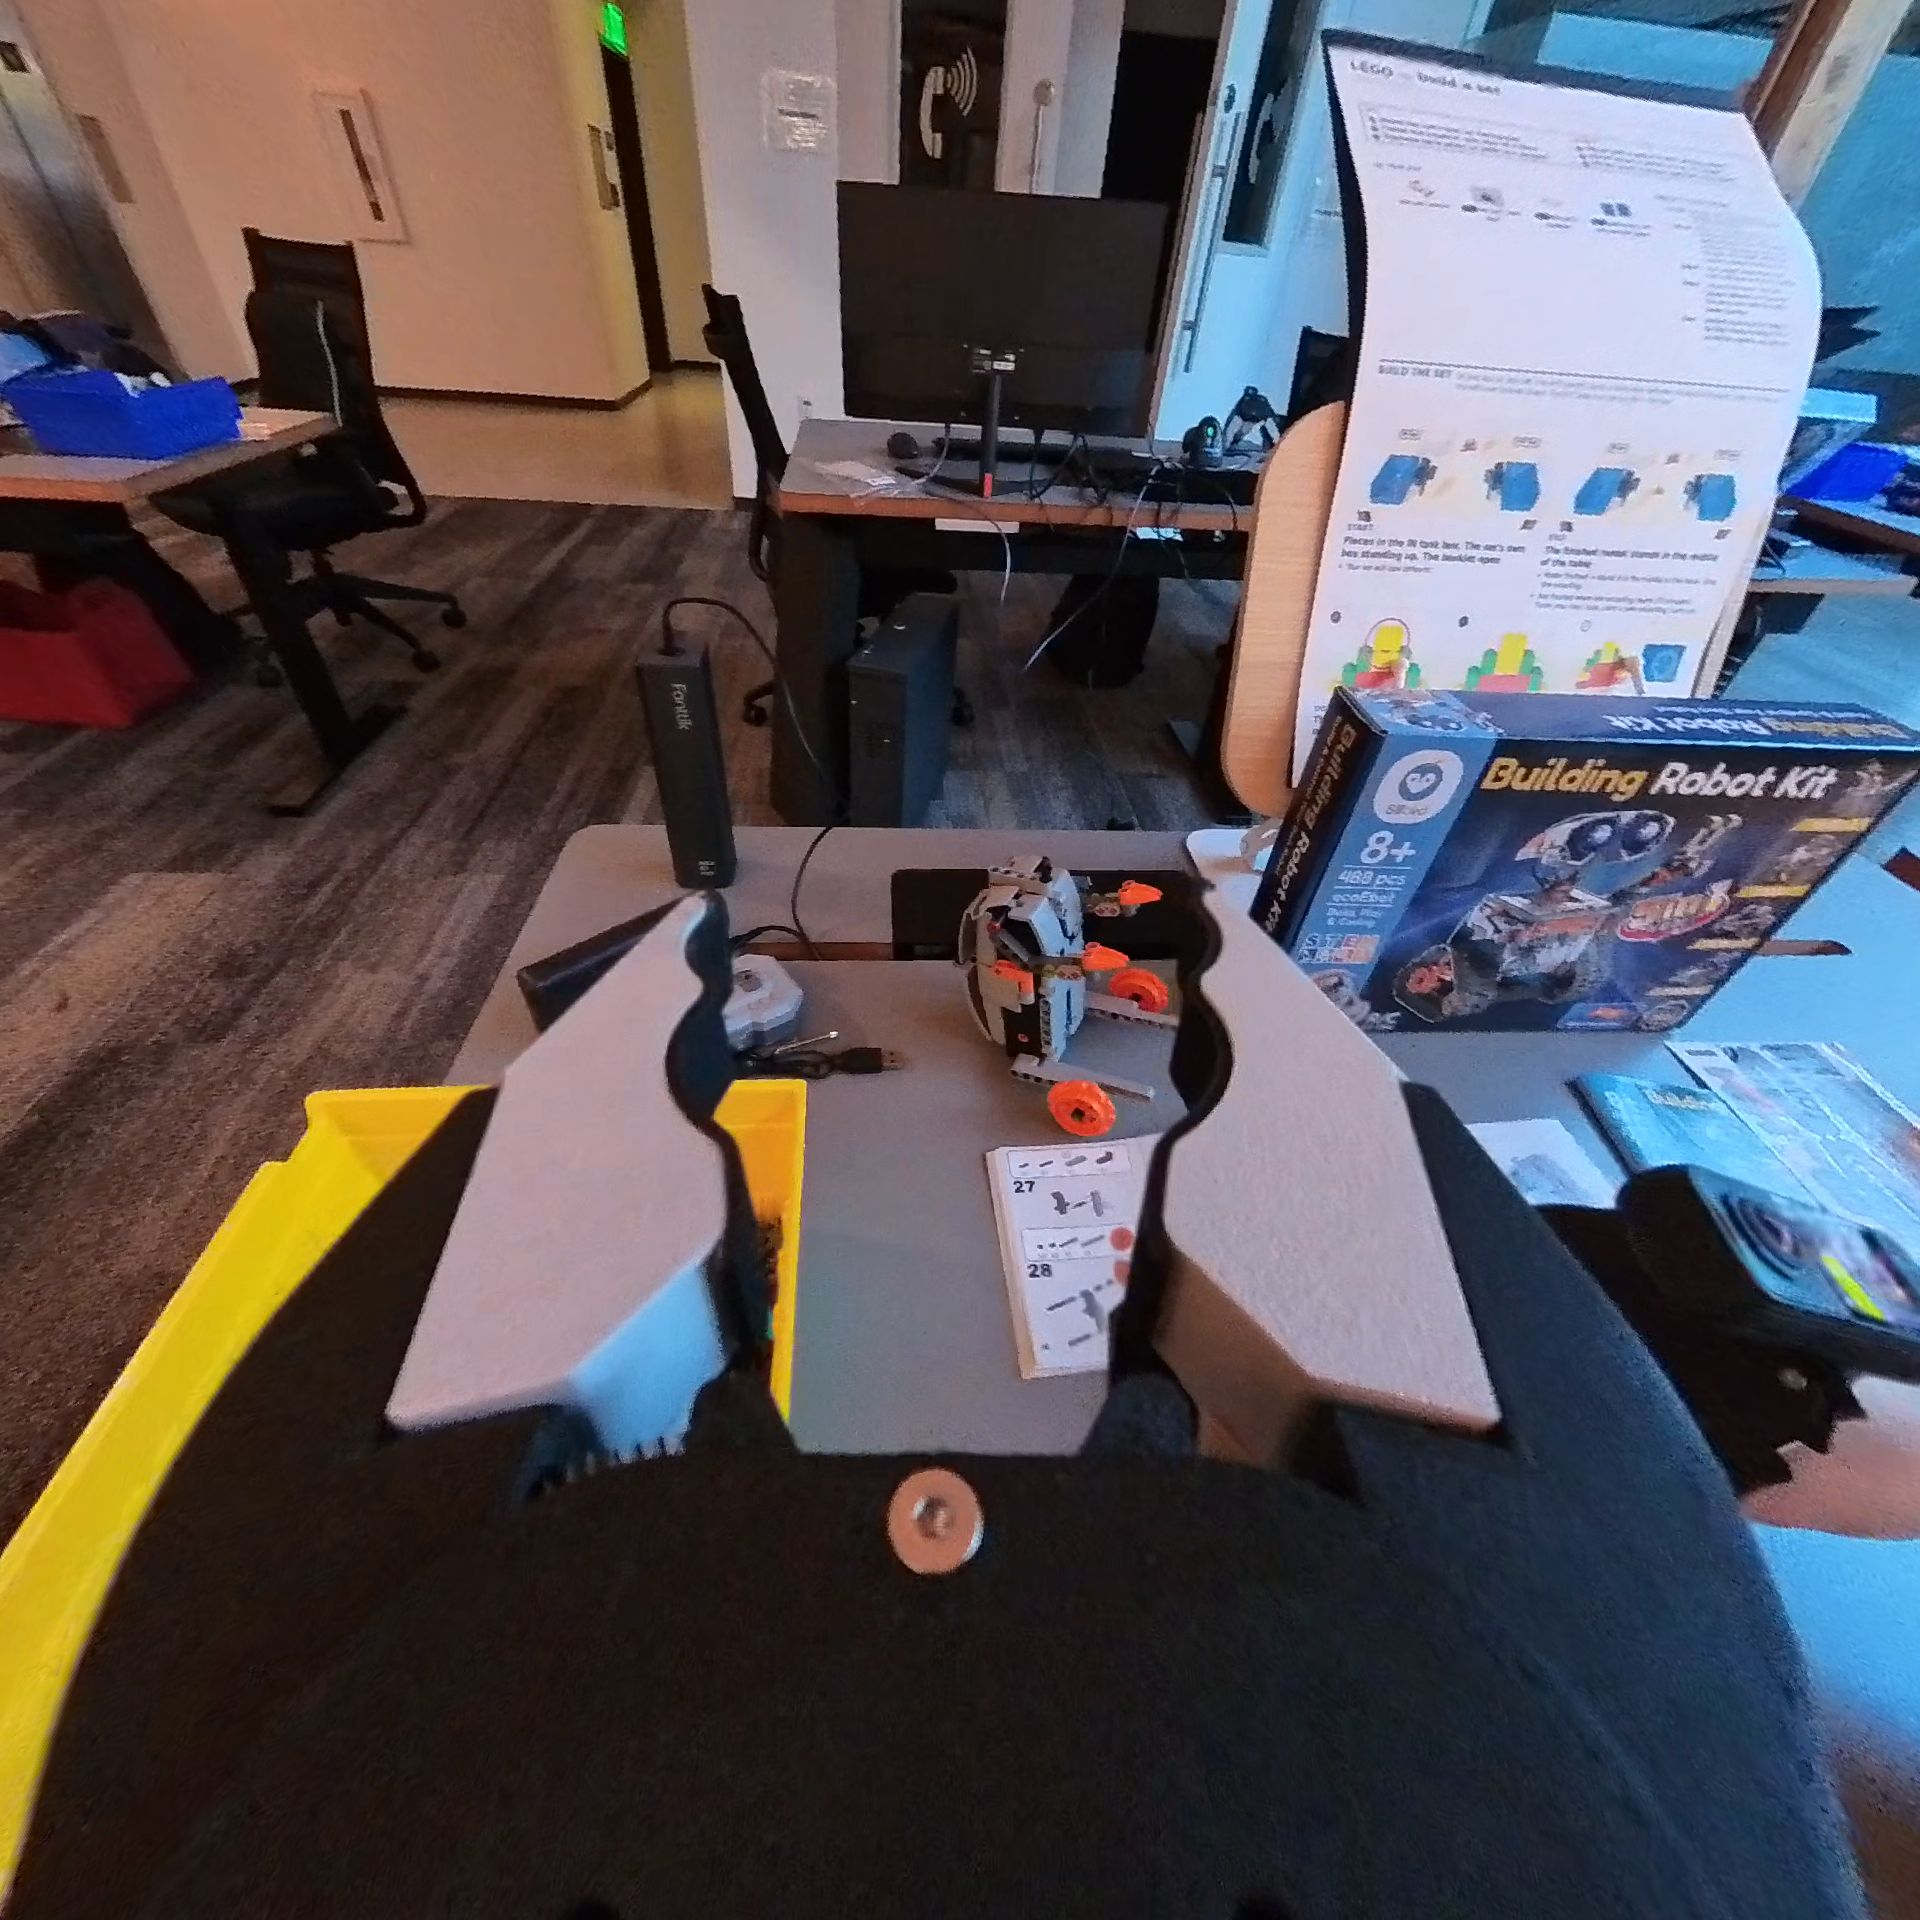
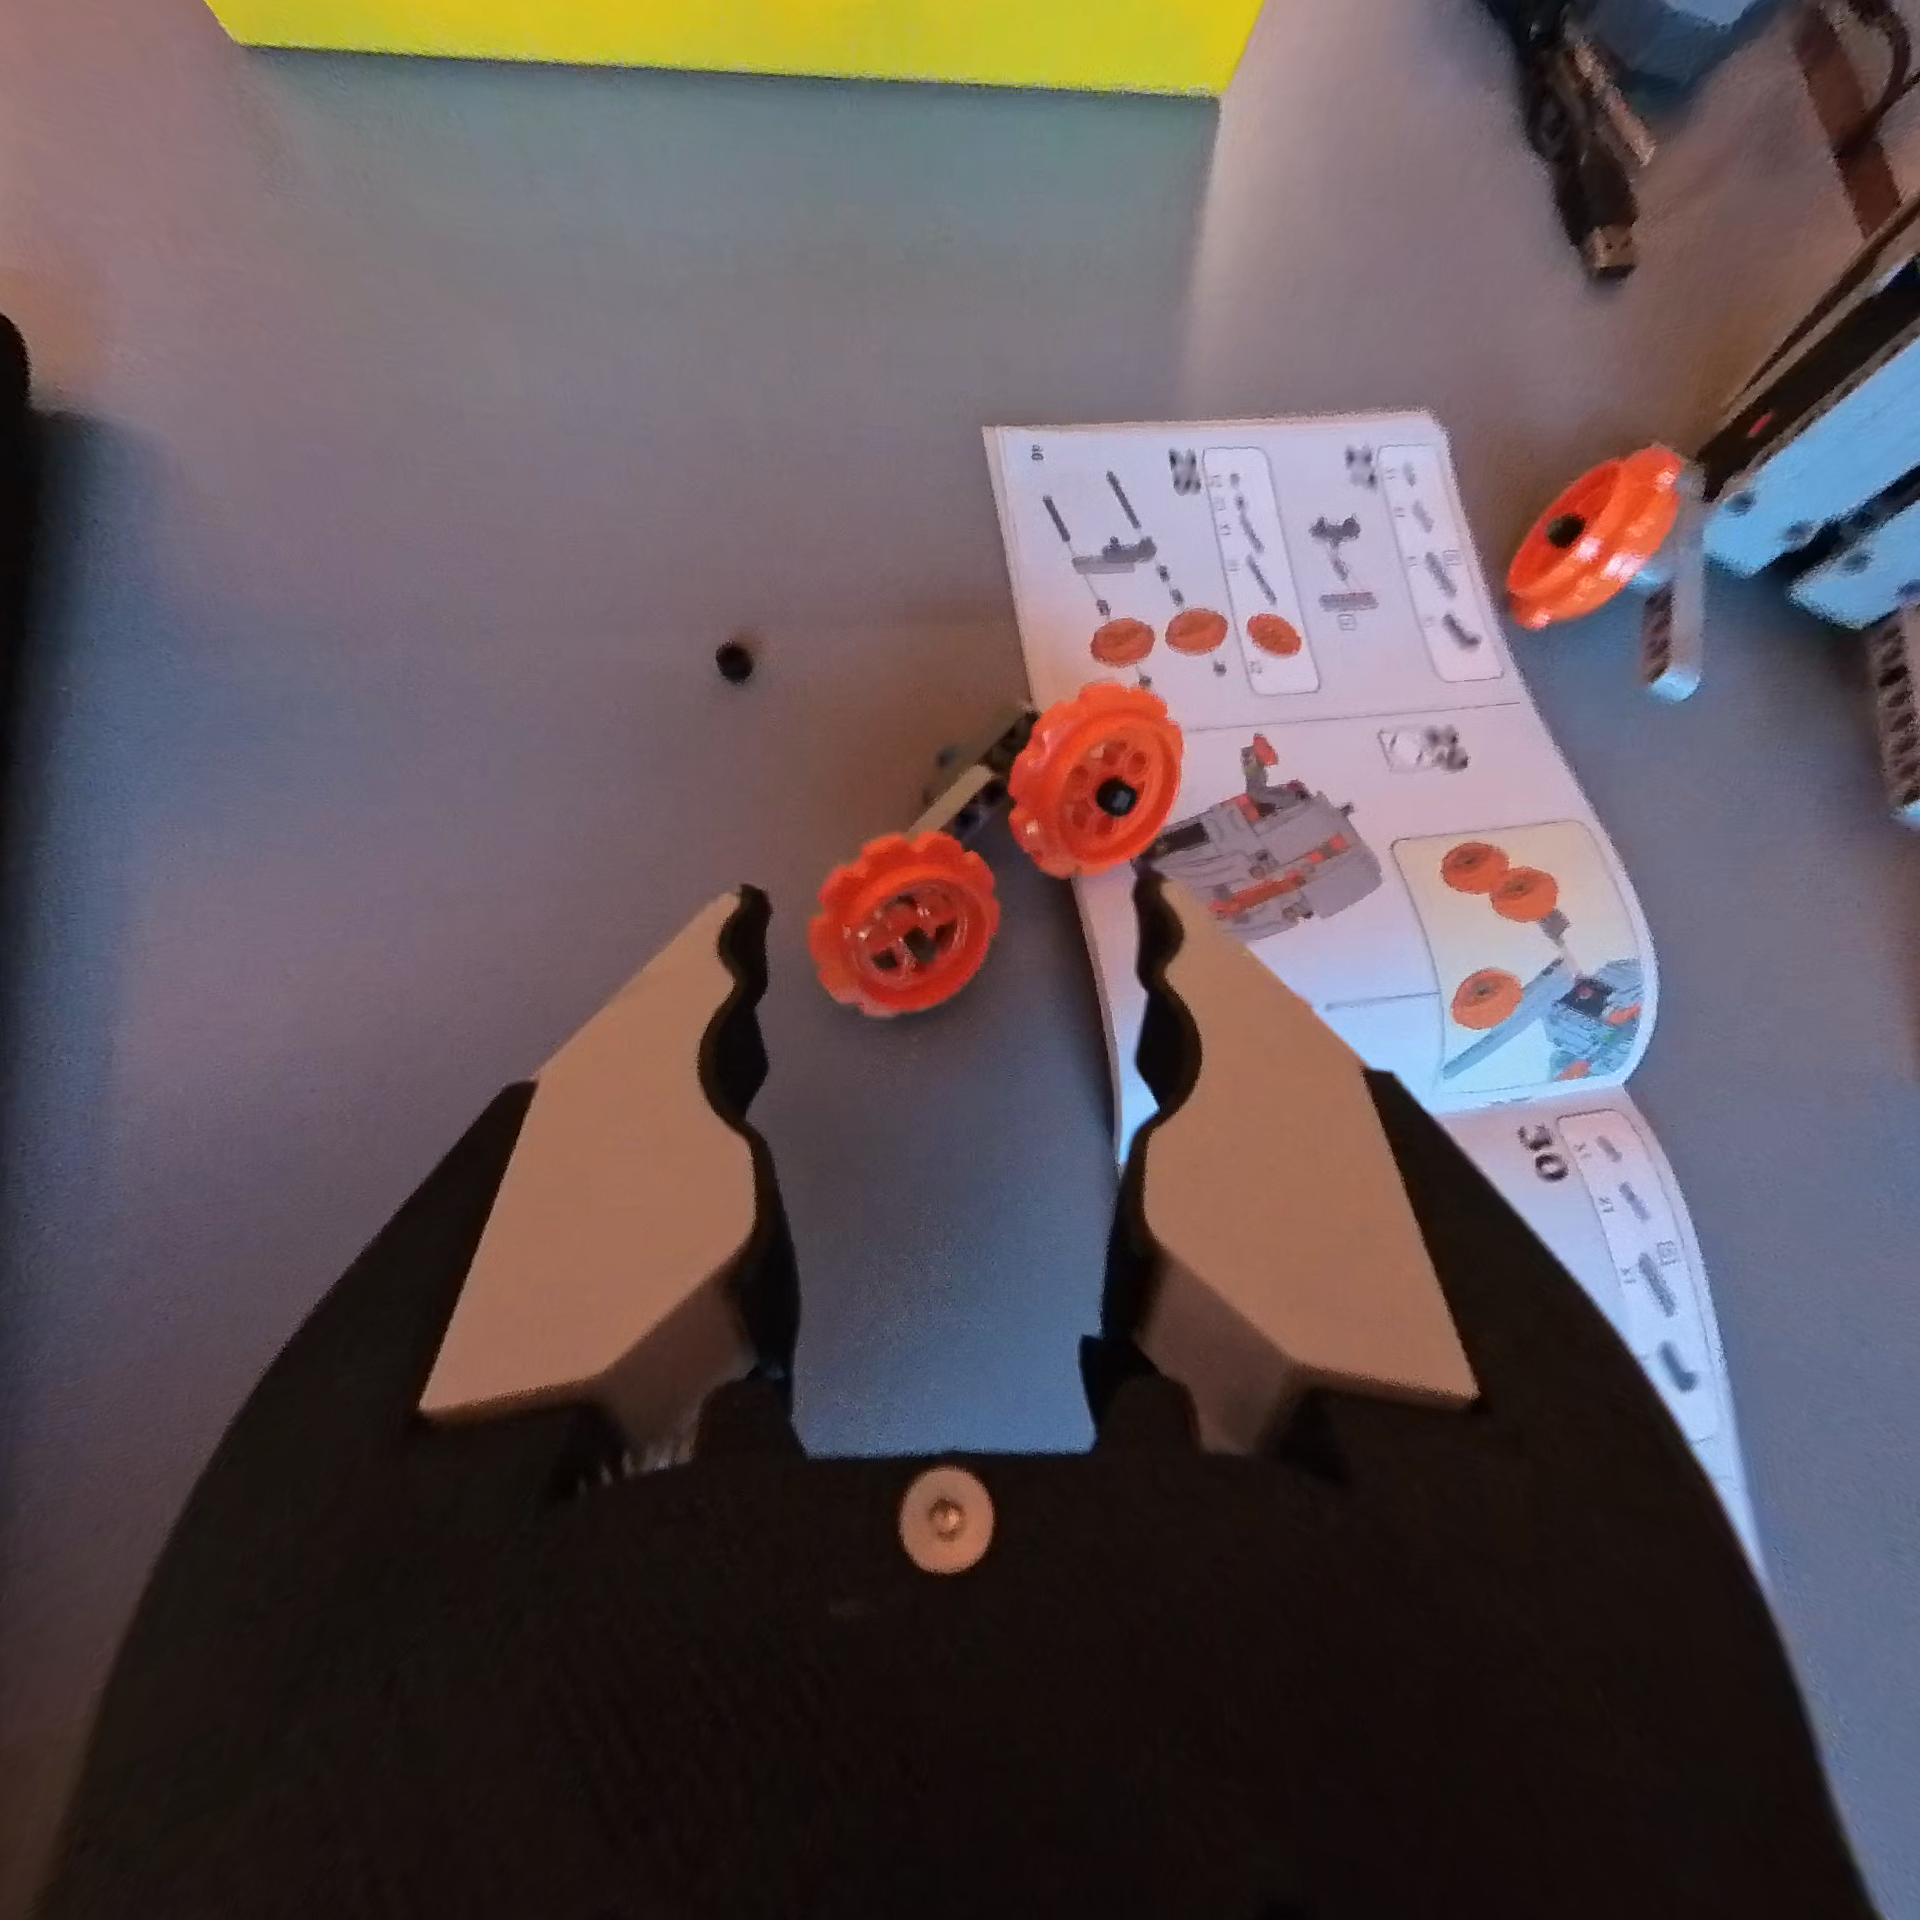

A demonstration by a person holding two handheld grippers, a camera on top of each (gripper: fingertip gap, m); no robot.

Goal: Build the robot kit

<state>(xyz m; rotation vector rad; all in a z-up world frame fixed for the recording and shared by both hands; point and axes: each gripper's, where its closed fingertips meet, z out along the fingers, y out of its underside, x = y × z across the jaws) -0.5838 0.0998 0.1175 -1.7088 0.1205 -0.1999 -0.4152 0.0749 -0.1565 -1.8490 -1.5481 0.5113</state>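
Both claws gape empty: the left claw (image 1: 951, 940) hovers before the half-built robot (image 1: 1049, 977), the right claw (image 2: 951, 904) nears seemingly loose orange wheels (image 2: 904, 937) on the surface (image 2: 468, 416).

We get even indoor light, warm on the far walls, bluish on the grey table (image 1: 904, 1247). Left wrist view is sharp centrally, with fisheye bending at the edges. Right wrist view is soft throughout; the yellow bin (image 2: 727, 36) smears, and shadows stay faint.
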